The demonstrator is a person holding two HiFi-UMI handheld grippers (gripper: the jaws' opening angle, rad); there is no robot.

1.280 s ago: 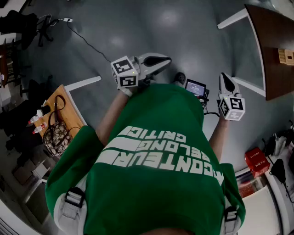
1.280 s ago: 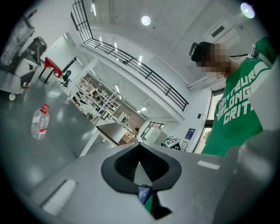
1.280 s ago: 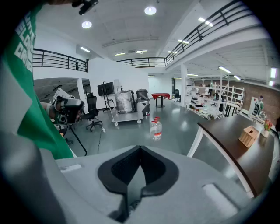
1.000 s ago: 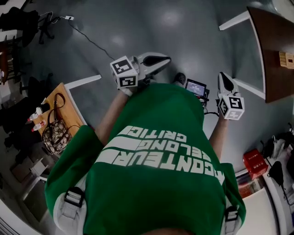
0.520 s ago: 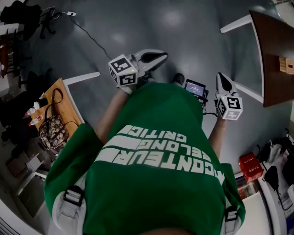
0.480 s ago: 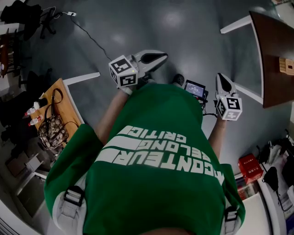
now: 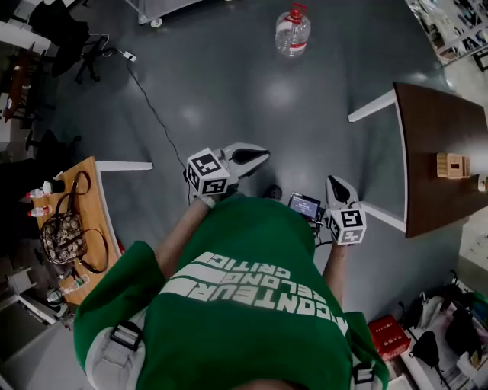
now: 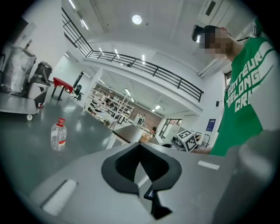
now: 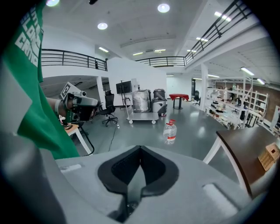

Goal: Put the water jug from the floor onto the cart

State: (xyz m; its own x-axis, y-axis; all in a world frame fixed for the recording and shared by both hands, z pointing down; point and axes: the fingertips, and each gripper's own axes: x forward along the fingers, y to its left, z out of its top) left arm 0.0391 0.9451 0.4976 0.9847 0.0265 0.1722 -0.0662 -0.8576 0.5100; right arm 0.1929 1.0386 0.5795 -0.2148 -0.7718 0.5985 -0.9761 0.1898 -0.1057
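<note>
A clear water jug with a red cap and red label stands upright on the grey floor, far ahead of me. It also shows in the left gripper view and the right gripper view. A metal cart on castors stands beyond it; only its edge shows in the head view. My left gripper and right gripper are held in front of my chest, well short of the jug. Both are shut and hold nothing.
A wooden side table with a bag and bottles stands at my left. A dark brown table with white legs is at my right, a wooden block on it. A cable runs across the floor. A small screen sits between the grippers.
The head view has swung forward, so the jug and the cart's edge have come into sight at the top. Both grippers stay shut in front of the chest.
</note>
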